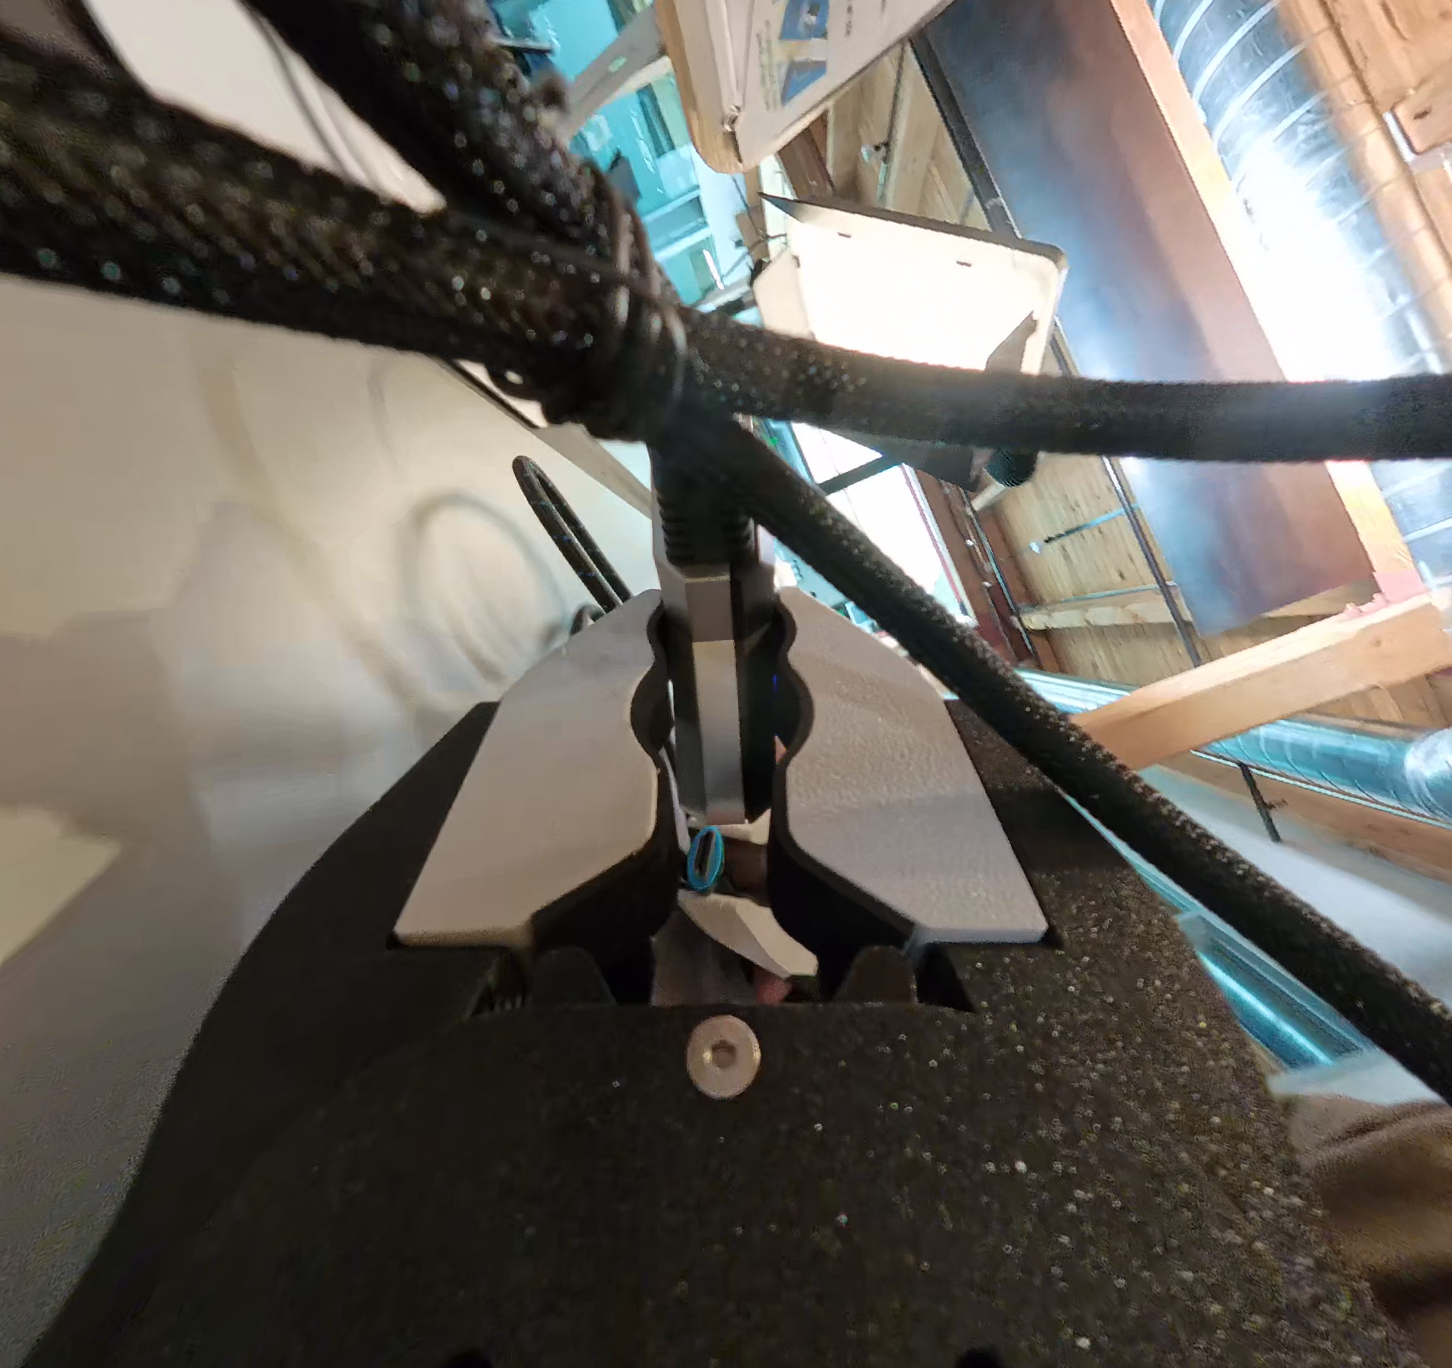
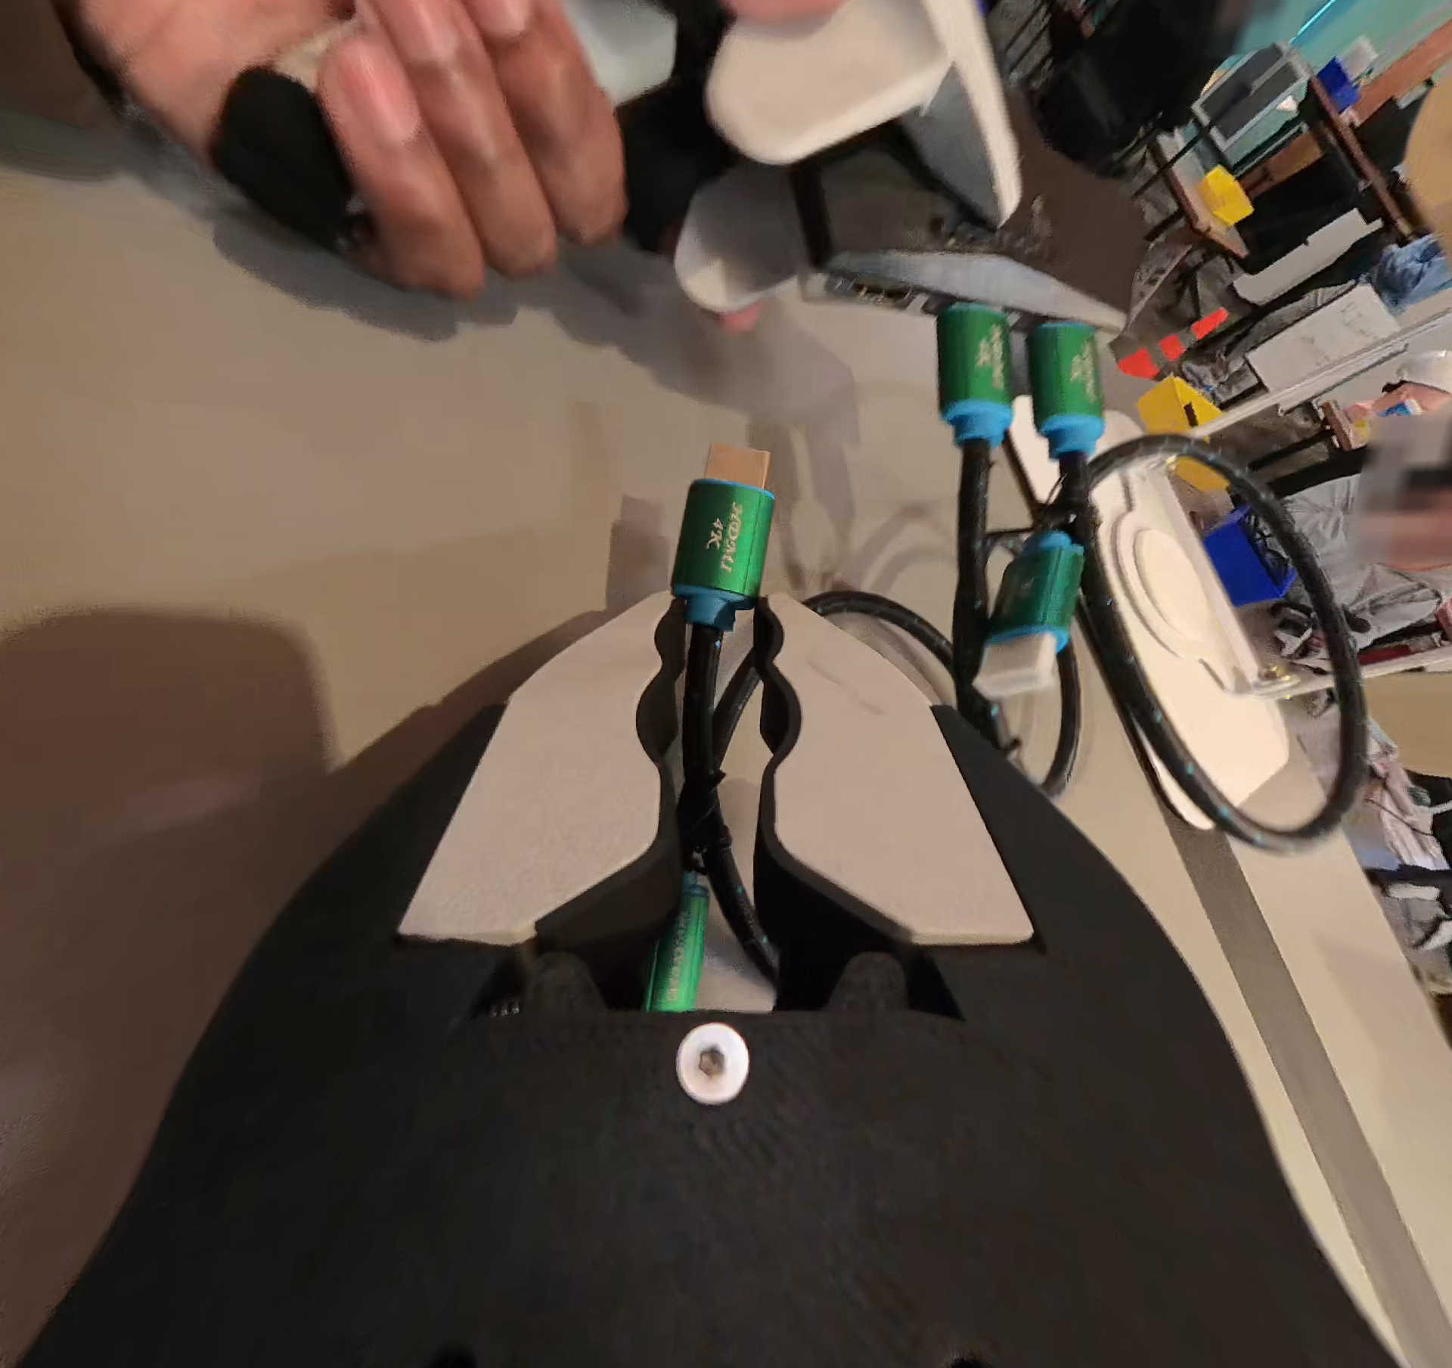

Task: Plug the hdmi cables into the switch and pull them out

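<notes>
Our left gripper (image 1: pixel 719 615) is clamped on a grey metal connector body (image 1: pixel 707 702), which stands lengthwise between the two pale fingers. Its black ribbed strain relief (image 1: pixel 699 521) pokes out past the fingertips into a knot of thick braided black cables (image 1: pixel 1021 411) that cross the view. Both dark pads appear to bear on the body's flanks, though blur and the steep angle keep us from being sure of the far side. Our right gripper (image 2: pixel 719 615) is not gripping. A thin black cable (image 2: pixel 699 702) runs up the slot between its fingers and lies toward the left pad, with a clear gap between it and the right pad. At the end of that cable, a green connector (image 2: pixel 719 544) with a blue collar sits just beyond the fingertips. Its long axis is roughly in line with the fingers, tilted slightly right, and its gold plug (image 2: pixel 738 462) points away from us over the pale table (image 2: pixel 314 466). Ahead and above, a hand (image 2: pixel 408 112) holds the other gripper. To the right, two more green connectors (image 2: pixel 974 372) stand plugged into a grey device (image 2: pixel 943 285), and a capped one (image 2: pixel 1033 607) hangs loose beside them.
</notes>
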The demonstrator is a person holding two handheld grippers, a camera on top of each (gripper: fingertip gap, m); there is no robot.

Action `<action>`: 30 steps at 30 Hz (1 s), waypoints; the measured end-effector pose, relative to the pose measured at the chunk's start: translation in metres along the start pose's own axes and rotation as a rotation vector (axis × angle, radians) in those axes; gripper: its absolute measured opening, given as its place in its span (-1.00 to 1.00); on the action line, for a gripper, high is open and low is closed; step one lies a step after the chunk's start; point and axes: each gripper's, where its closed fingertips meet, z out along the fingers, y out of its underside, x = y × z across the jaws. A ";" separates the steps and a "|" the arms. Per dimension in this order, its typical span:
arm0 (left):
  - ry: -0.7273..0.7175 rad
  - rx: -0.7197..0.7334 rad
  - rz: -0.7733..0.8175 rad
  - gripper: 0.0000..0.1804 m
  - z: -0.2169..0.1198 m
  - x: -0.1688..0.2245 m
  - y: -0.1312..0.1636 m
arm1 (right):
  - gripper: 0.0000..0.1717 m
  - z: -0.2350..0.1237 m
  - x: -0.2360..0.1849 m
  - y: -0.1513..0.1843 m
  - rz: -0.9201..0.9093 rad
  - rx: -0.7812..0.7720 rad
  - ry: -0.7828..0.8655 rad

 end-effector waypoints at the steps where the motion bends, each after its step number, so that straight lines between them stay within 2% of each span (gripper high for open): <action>1: 0.021 -0.018 0.000 -0.77 0.002 0.003 0.002 | -0.81 0.001 0.004 -0.005 0.023 0.030 0.003; 6: 0.059 -0.106 0.031 -0.77 0.007 0.011 0.016 | -0.83 0.006 0.017 -0.021 0.070 0.113 0.036; 16: 0.068 -0.125 0.089 -0.77 0.010 0.014 0.019 | -0.83 0.007 0.025 -0.019 0.131 0.102 0.063; 24: 0.035 -0.110 0.177 -0.76 0.011 0.016 0.021 | -0.83 0.010 0.030 -0.017 0.093 0.055 0.181; 30: 0.047 -0.094 0.230 -0.77 0.010 0.020 0.018 | -0.83 0.010 0.030 -0.020 0.129 0.061 0.173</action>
